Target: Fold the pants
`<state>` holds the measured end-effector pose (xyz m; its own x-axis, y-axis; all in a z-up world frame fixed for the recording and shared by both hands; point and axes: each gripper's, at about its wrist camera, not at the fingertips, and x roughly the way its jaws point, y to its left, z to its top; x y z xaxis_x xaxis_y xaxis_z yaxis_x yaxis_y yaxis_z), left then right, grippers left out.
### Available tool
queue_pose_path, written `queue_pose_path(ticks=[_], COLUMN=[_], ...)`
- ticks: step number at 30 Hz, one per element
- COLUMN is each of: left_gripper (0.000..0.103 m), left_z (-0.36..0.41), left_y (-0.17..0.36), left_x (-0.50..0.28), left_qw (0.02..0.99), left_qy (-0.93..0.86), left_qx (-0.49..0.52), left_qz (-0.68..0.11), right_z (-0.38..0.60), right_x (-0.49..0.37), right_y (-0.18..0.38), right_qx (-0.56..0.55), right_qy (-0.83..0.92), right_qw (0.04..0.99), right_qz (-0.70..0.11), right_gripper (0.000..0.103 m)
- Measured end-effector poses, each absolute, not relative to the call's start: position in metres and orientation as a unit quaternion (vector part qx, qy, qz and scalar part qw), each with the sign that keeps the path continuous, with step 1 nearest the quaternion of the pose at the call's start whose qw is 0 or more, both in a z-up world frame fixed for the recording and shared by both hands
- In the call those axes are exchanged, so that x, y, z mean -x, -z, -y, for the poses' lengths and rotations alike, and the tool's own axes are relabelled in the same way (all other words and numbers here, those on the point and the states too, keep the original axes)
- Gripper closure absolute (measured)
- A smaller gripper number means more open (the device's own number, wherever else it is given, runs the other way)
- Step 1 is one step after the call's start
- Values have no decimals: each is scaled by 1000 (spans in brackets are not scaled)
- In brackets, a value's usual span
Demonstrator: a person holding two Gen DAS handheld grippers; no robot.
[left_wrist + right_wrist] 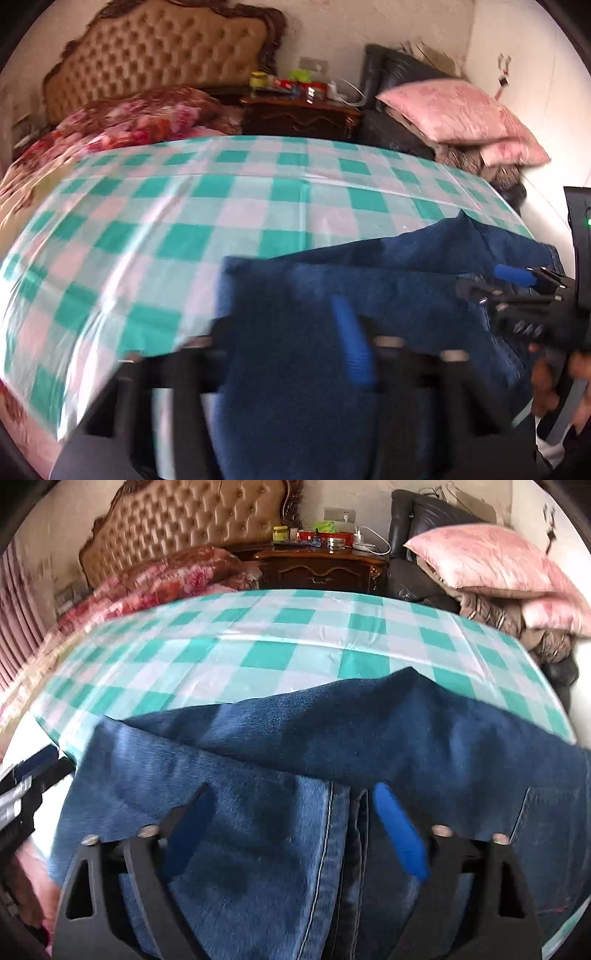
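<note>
Blue denim pants (258,746) lie spread on the green-and-white checked cloth (258,638), with one layer folded over another. My right gripper (291,812) stands open above them, its blue pads (399,834) wide apart on either side of a leg seam. In the left wrist view the pants (295,288) fill the gap of my left gripper (288,332). One blue pad (351,343) shows, while the other finger is lost in blur and cloth, so its grip is unclear. The right gripper (517,288) and a hand appear at that view's right edge.
A tufted headboard (192,520) and a red floral blanket (159,579) lie at the back left. A dark wooden nightstand (321,568) carries jars and small items. Pink pillows (487,561) are piled on a dark chair at the right, near the white wall.
</note>
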<state>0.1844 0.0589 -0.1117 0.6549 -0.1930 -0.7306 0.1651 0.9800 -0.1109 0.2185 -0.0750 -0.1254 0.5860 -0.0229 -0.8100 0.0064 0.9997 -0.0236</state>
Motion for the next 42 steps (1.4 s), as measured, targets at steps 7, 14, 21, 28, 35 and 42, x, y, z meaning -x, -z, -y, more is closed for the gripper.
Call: queue_pose_path(ticks=[7, 14, 21, 28, 35, 42], left_gripper=[85, 83, 83, 83, 83, 82], left_z=[-28, -60, -77, -76, -79, -79], left_y=[147, 133, 139, 156, 149, 132], left_x=[-243, -224, -147, -134, -131, -95], left_qw=[880, 894, 886, 886, 887, 900], left_qy=[100, 68, 45, 42, 36, 28], left_qx=[-6, 33, 6, -5, 17, 13], left_qz=[-464, -443, -461, -462, -460, -434], right_z=[87, 90, 89, 83, 61, 64], right_x=[-231, -231, -232, -214, -174, -166], right_y=[147, 149, 149, 122, 123, 143], right_qx=[1, -5, 0, -6, 31, 35], right_qy=[31, 29, 31, 29, 13, 12], right_qw=[872, 872, 875, 888, 875, 865], right_qz=[-489, -488, -483, -459, -483, -501], right_gripper=[41, 39, 37, 36, 40, 45])
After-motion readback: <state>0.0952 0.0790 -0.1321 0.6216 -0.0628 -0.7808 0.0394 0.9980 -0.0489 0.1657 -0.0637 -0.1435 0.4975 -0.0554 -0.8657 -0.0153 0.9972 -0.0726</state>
